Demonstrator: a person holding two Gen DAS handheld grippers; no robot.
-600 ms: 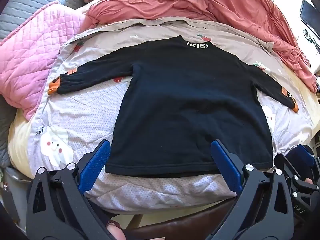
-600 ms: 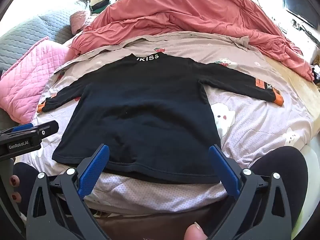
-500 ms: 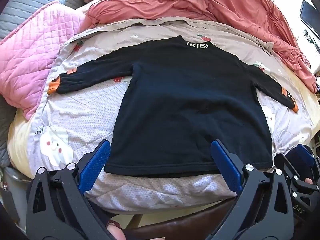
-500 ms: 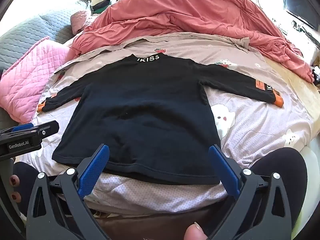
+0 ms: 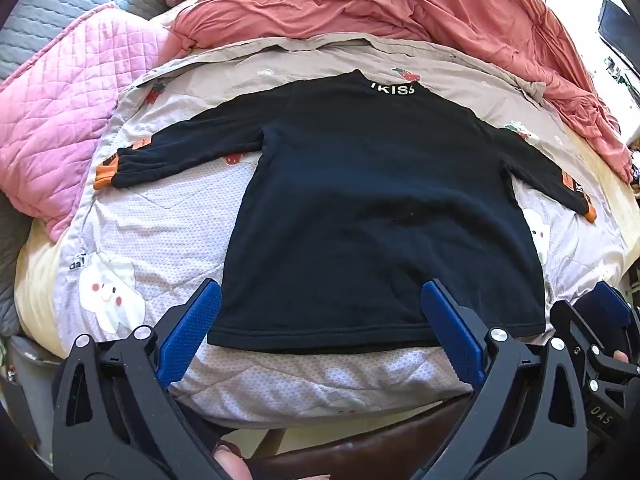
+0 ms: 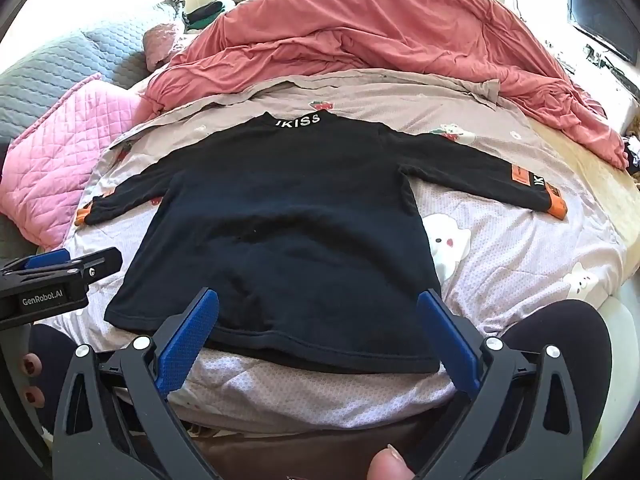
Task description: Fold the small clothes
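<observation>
A small black long-sleeved top (image 5: 368,208) with white "IKISS" lettering at the collar and orange cuffs lies flat on the bed, sleeves spread, hem toward me. It also shows in the right wrist view (image 6: 288,232). My left gripper (image 5: 320,304) is open and empty, held just above the hem near its left part. My right gripper (image 6: 318,312) is open and empty above the hem near its right part. The left gripper's side (image 6: 52,280) shows at the left edge of the right wrist view.
The top rests on a patterned quilt (image 5: 160,240) with cartoon prints. A pink quilted pillow (image 5: 60,120) lies at the left, a bunched red duvet (image 6: 380,40) at the back. The bed's front edge (image 6: 320,432) is just below the grippers.
</observation>
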